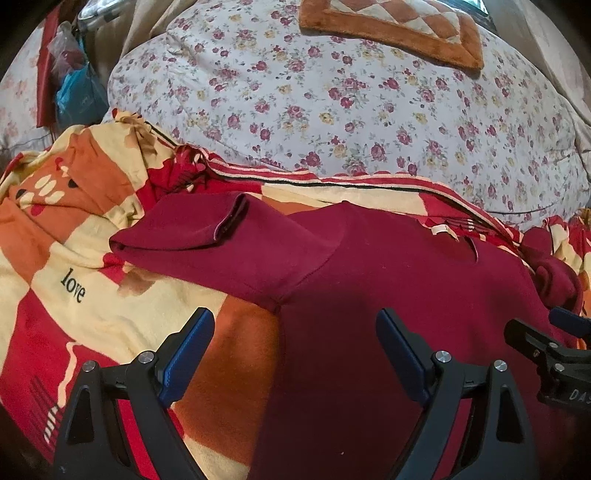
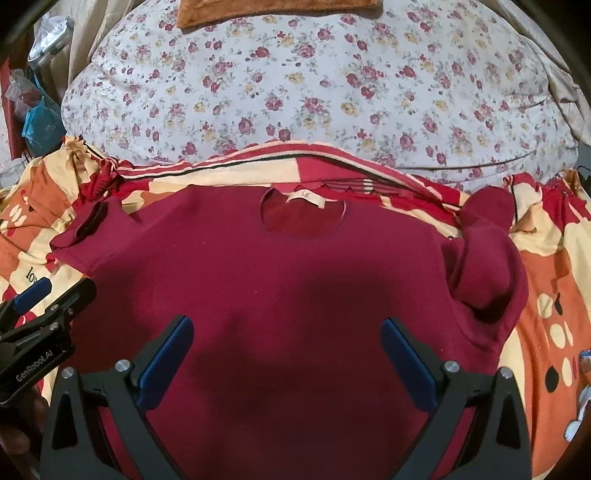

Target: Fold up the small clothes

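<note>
We note the floral quilt (image 2: 317, 92) first, a big white mound with red and yellow roses filling the far half of both views. On top of it at the far edge sits a brown mat (image 1: 395, 33) with a checked centre. Below the quilt lies the patterned blanket (image 1: 96, 229), cream, orange and red blocks, the word "love" printed on it in the left wrist view.

Spread flat on that blanket is the maroon shirt (image 2: 295, 277), neck opening away from us, a pale label (image 2: 306, 197) at the collar. Its 2 sleeves differ: the left sleeve (image 1: 192, 236) lies out flat toward the left with the cuff open, the right sleeve (image 2: 484, 266) is bunched and doubled over onto the shoulder.

We see the left gripper (image 1: 295, 350) above the shirt's left side seam, jaws spread wide, nothing between the blue pads. The right gripper (image 2: 288, 354) hangs over the shirt's body, jaws likewise wide apart and empty. Each gripper shows at the edge of the other's view
</note>
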